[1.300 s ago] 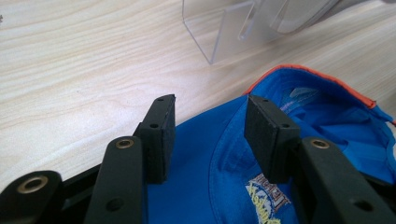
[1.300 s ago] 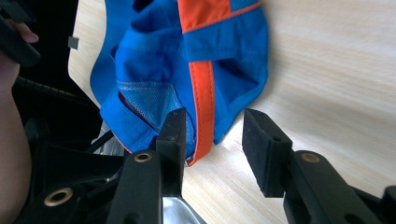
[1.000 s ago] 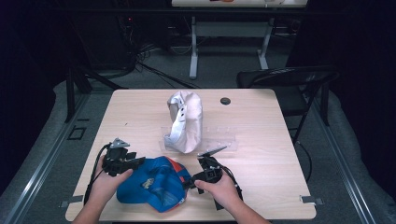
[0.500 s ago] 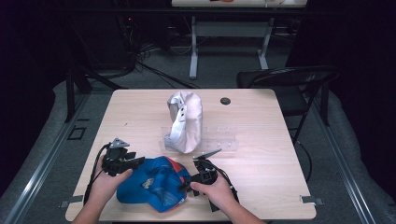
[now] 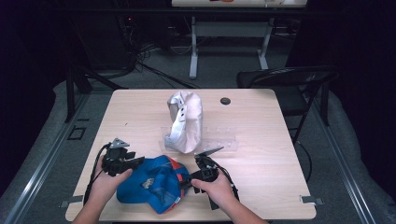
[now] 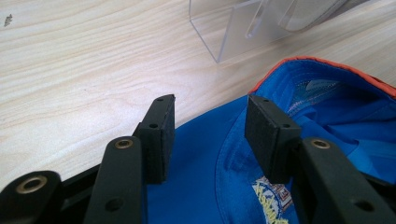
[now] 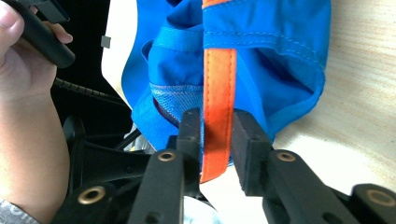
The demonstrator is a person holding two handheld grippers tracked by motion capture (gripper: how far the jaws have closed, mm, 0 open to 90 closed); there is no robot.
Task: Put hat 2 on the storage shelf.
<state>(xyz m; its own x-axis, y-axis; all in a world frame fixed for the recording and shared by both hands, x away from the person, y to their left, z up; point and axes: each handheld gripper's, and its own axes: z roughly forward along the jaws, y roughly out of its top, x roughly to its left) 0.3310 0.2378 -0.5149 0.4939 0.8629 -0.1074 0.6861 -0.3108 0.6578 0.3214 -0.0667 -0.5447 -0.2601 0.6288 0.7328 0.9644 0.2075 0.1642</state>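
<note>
Table (image 5: 261,186): pale wood, centre of the high view.

Silver cap (image 5: 185,120): upper middle of the table, standing on a clear acrylic stand (image 5: 223,138).

Blue cap (image 5: 156,184): lower centre, upside down on the table between both hands, orange strap (image 7: 218,93) across its opening.

Left hand (image 5: 103,183): enters from the lower left, forearm angled inward. Left gripper (image 6: 210,126): jaws part-open, standing over the cap's blue edge; whether the pads touch the cloth cannot be told.

Right hand (image 5: 215,187): enters from the bottom, pointing left at the cap. Right gripper (image 7: 216,135): jaws have just been closing, now narrow, pinching the orange strap between the pads.
</note>
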